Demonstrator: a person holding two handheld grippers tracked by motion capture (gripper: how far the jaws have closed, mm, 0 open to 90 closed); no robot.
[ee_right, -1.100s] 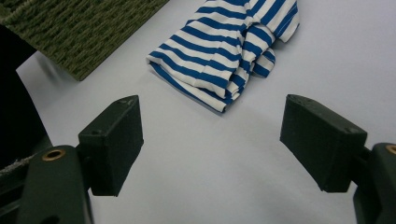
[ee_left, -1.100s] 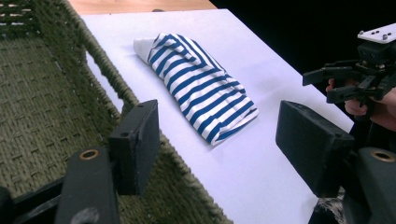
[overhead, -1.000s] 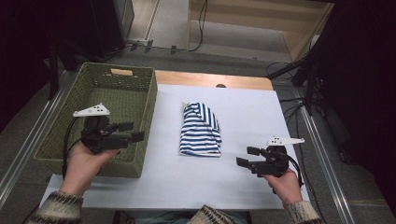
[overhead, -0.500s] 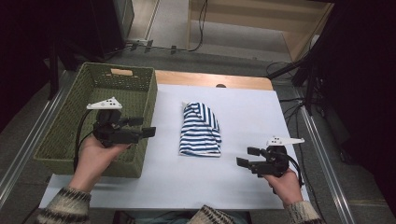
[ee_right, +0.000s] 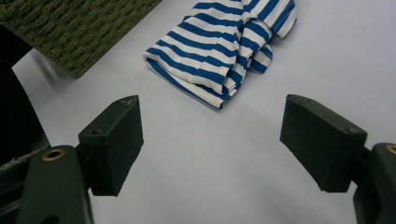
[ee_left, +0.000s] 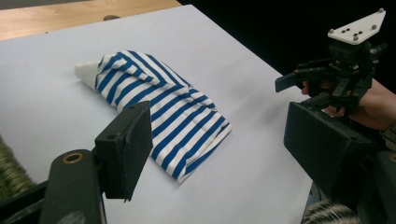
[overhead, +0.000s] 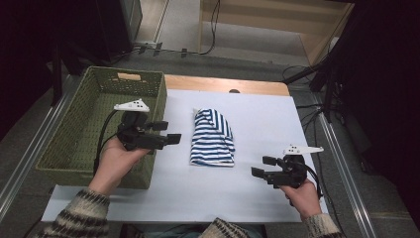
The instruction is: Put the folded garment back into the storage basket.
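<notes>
A folded blue-and-white striped garment lies in the middle of the white table. My left gripper is open and empty, held above the basket's right rim and pointing at the garment. My right gripper is open and empty near the table's front right, pointing left. The garment lies ahead of its jaws, apart from them. In the left gripper view the right gripper is seen farther off.
A green woven basket stands at the table's left edge, its corner seen in the right gripper view. A strip of wooden tabletop runs along the far side. Cables and dark stands are on the floor beyond.
My left gripper has moved right and slightly up, from over the basket's interior to its right rim, closer to the garment. The right gripper has stayed put.
</notes>
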